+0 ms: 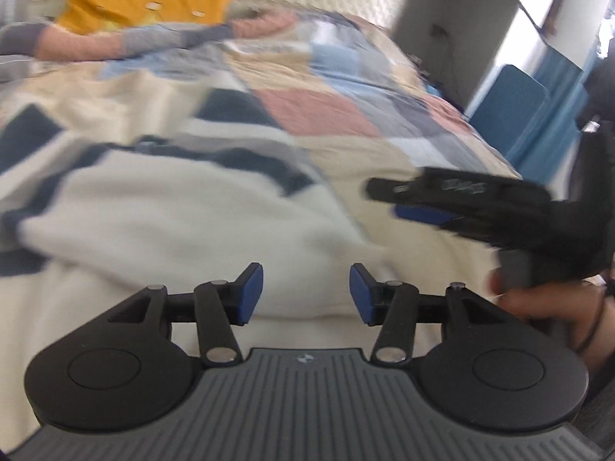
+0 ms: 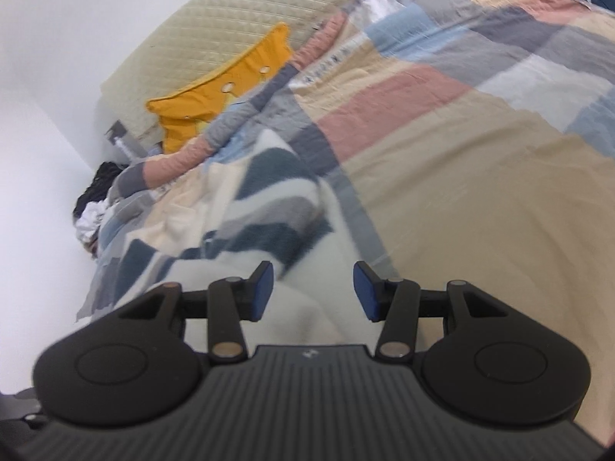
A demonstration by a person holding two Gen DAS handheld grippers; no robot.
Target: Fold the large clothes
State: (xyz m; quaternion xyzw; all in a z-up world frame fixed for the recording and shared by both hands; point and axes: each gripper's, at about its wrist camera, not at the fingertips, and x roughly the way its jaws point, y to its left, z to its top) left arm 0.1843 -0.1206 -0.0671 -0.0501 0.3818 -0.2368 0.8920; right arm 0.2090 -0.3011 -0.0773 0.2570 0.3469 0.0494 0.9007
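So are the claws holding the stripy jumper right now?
No. The left claw and the right claw are both open with nothing pinched between their blue pads. The striped sweater just lies on the bed beneath them.

Large fleece garment (image 1: 161, 207), cream w/ navy & grey zigzag bands, lies rumpled and partly bunched on the bed's patchwork quilt (image 1: 384, 142), cream part nearest the cameras, banded part running toward the headboard end.
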